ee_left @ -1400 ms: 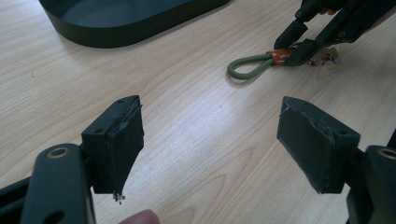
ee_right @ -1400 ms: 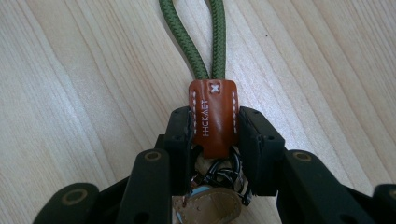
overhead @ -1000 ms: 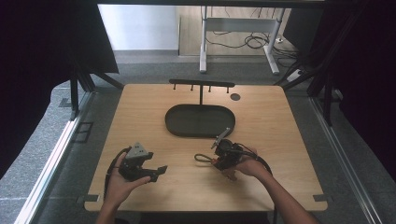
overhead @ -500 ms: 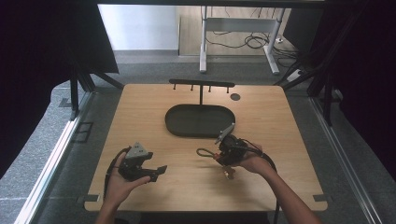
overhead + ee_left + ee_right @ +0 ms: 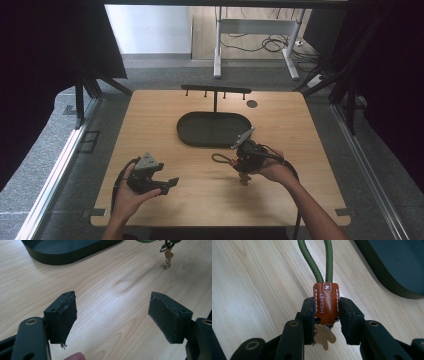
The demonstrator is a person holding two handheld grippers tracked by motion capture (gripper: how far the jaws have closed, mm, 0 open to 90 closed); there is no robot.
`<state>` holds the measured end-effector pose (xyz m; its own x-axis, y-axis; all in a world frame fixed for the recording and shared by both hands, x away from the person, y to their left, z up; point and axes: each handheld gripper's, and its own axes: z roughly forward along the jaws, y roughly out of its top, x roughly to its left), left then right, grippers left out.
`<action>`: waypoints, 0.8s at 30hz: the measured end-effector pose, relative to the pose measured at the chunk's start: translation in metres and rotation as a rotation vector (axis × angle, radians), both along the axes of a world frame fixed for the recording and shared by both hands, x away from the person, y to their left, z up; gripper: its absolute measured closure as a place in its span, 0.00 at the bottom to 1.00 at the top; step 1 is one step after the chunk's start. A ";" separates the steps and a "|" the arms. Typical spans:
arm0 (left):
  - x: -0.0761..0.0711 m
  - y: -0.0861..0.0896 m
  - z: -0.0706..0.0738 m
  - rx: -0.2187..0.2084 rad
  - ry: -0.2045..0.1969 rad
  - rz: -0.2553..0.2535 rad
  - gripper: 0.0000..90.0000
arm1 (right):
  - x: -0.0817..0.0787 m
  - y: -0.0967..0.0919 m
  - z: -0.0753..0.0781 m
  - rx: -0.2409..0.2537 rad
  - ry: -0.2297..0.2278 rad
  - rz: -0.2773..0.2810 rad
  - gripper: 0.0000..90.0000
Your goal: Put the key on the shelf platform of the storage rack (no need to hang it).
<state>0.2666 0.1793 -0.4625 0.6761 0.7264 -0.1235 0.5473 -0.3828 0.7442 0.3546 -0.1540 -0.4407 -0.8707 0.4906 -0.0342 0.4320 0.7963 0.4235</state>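
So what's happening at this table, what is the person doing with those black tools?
A person sits at a light wooden table with a black two-fingered gripper in each hand. The right gripper is clamped on the orange leather tab of a keychain with a green cord loop and a brass key dangling below it, held just above the tabletop. The left gripper rests open over bare wood, holding nothing. A dark oval tray lies beyond them, with a black peg rack behind it.

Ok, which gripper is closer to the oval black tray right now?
Right. The right gripper hangs just off the near right edge of the tray, clamped on the keychain. The left gripper sits farther back toward the person, open over bare table.
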 end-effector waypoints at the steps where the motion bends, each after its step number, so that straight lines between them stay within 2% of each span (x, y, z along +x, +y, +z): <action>1: 0.000 0.000 0.000 0.000 0.000 0.000 0.26 | 0.000 0.000 0.000 0.003 -0.001 -0.001 0.74; 24: 0.000 0.001 0.000 0.002 0.001 -0.003 0.26 | 0.016 0.003 0.020 -0.003 -0.046 -0.019 0.74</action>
